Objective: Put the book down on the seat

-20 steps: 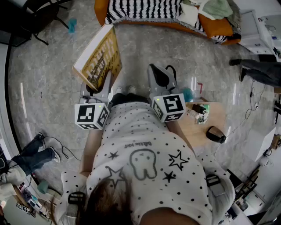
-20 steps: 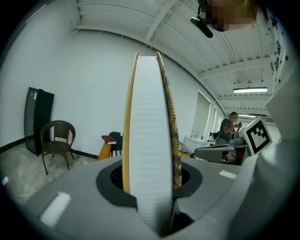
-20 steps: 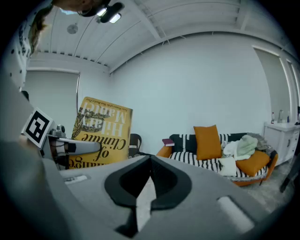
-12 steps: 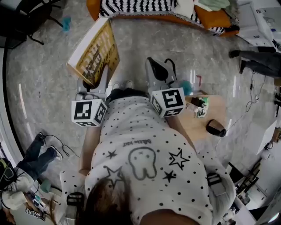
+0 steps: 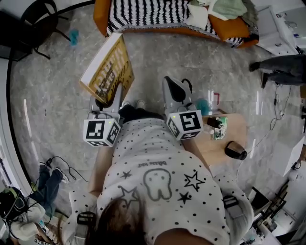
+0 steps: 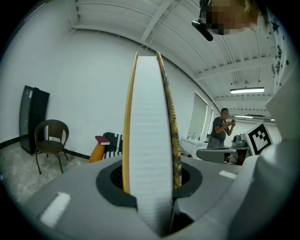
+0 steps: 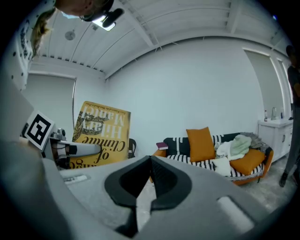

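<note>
Above the grey marbled floor, the large yellow hardcover book with dark lettering hangs edge-up and tilted in the left gripper. That gripper's pads pinch the book's lower edge, with the white page block standing between them. The right gripper rides alongside with its jaws pressed together and nothing in them.

Compared with the pictures from under a second ago, little has moved. The book stays in the same clamp at much the same tilt. More of the orange sofa with the black-and-white striped seat now shows along the top of the head view, and the floor marks have slid slightly toward the person. I read that as a small step forward. The book is still apart from the seat, with bare floor between them, so the putting-down has not begun and some approach remains.

The seat's left stretch looks free. Its right end carries orange cushions and pale crumpled clothes. A black chair stands to the left, and a low wooden table sits by the person's right side. White walls close the room, and another person stands far off.
</note>
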A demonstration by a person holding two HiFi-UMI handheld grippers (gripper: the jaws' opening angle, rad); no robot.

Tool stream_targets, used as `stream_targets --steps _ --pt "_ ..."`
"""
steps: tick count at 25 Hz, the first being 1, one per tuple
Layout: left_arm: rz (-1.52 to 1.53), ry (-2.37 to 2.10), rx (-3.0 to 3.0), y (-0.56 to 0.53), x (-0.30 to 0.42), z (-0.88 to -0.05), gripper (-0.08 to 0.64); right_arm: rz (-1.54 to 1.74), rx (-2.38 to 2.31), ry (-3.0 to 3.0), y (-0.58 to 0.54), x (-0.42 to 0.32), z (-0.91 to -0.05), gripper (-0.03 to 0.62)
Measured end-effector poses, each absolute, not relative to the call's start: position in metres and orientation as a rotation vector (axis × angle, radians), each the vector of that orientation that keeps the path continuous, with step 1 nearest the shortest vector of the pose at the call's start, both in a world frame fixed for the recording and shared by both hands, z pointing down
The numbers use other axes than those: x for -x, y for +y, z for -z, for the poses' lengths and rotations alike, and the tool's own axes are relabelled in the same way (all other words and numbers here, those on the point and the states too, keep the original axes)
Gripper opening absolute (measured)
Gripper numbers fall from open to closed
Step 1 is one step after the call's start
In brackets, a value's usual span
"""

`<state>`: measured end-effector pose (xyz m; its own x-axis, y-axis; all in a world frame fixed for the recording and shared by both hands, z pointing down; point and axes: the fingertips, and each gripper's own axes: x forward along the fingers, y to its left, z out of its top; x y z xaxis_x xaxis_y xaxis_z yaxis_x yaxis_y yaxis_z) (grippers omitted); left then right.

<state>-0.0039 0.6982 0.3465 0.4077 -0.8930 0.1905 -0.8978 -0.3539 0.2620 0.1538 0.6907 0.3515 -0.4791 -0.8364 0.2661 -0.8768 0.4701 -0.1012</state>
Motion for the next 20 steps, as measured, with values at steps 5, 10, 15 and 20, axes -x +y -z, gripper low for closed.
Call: stream_targets --steps 5,10,15,20 --pt "-0.032 -1.531 -2.323 0.695 -0.009 -0.356 0.144 -0.366 -1.491 -2.552 0.689 -0.165 -0.358 -0.005" --pt "-0.022 -1.519 -2.330 0.684 -0.003 -0.351 0.146 -0.396 -1.504 -2.539 0.677 -0.166 -0.361 -0.005" --pt "-0.008 -1.533 -2.304 0.666 0.011 -0.347 0.144 -0.413 -1.518 -2.540 0.656 -0.162 -0.360 -0.005" --pt "0.000 -1.501 -2.313 0.633 0.022 -0.345 0.146 -0.434 -1.536 -2.502 0.629 -0.154 -0.361 -0.005"
